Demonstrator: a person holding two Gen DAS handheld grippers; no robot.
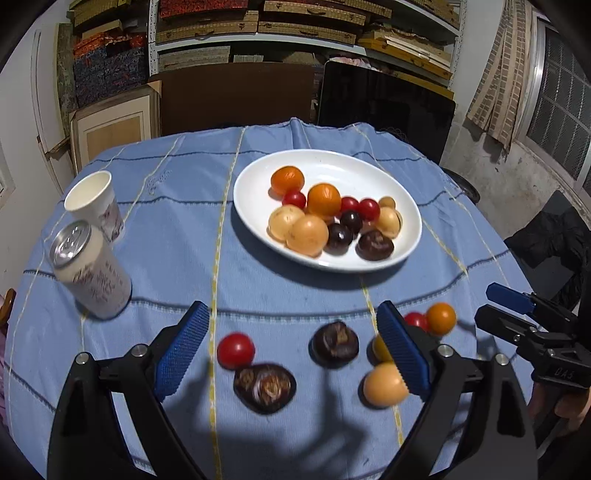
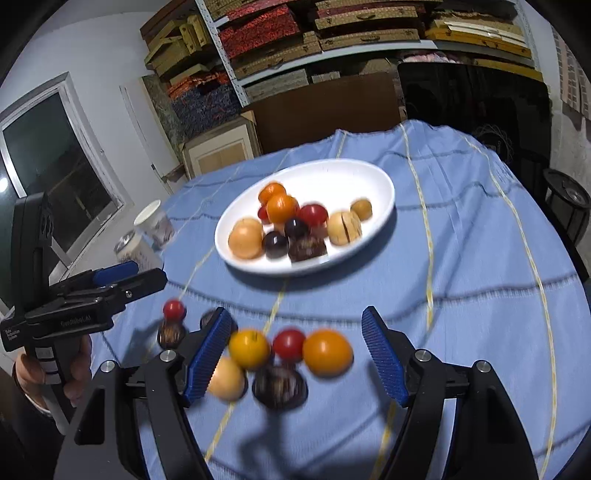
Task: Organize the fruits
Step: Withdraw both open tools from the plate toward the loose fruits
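Shelves stacked with flat boxes [image 1: 306, 26] back a round counter [image 1: 184, 236] under a blue striped cloth. I see the white plate [image 1: 369, 170] toward the counter's far edge, heaped with orange, red, tan and dark fruits. A can [image 1: 90, 269] and a paper cup [image 1: 94, 203] stand by the left edge. Near the front edge loose fruits lie on the cloth: a red tomato [image 1: 235, 350], two dark brown pieces [image 1: 334, 343], a tan one [image 1: 384, 384], and an orange one [image 2: 327, 352]. My left gripper [image 1: 291, 350] hangs over them with jaws spread wide, gripping nothing. My right gripper [image 2: 295, 354] likewise has its jaws apart and empty above the blurred fruits.
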